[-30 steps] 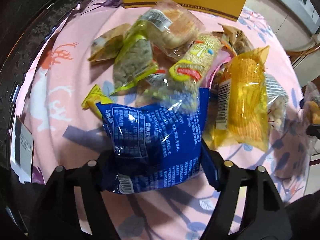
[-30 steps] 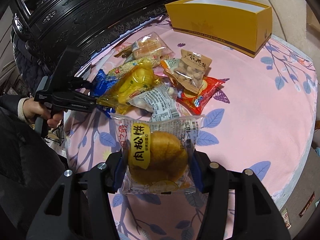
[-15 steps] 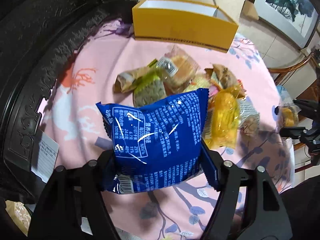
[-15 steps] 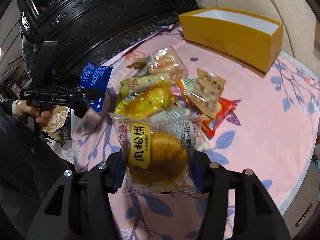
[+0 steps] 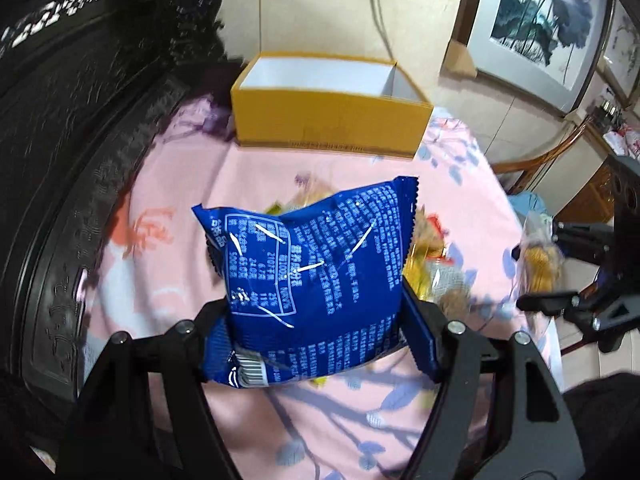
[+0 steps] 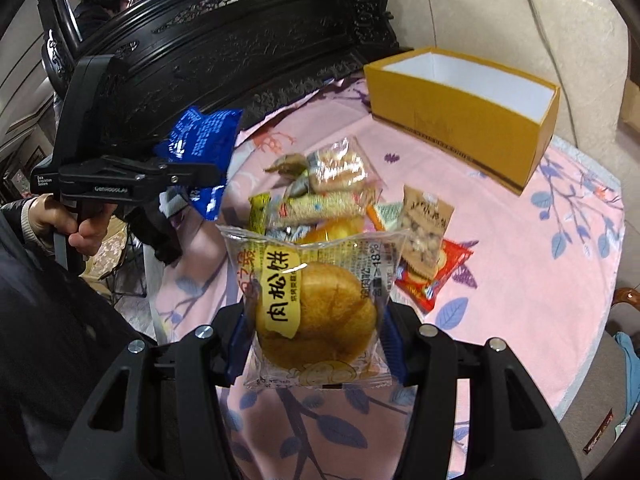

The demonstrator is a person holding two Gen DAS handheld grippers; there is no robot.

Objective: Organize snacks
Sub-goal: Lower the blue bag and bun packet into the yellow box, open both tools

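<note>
Left gripper: clamped on a blue packet printed with white text, pinched at its lower half and held up off the counter. A person's hand grips the handle, seen from the right wrist view.

Right gripper: clamped on a clear wrapped bun with a yellow label, held by its two sides above the counter's near part.

Counter: covered by a pink cloth with blue leaves and purple branches.

Snack pile: loose on the cloth near the middle, between the grippers and the box. Contents:
- clear pack of biscuits, at the far side of the pile
- long pale bar, lying across, just in front of the biscuits
- brown packet of nuts, at the right side, overlapping a red packet
- other wrappers partly hidden behind the bun

Yellow box: open-topped, white inside, at the far edge of the counter, apart from the pile; nothing can be seen in the part of its inside that shows.

Dark carved furniture: along the counter's left side.

Framed painting: on the wall, right of the box.
</note>
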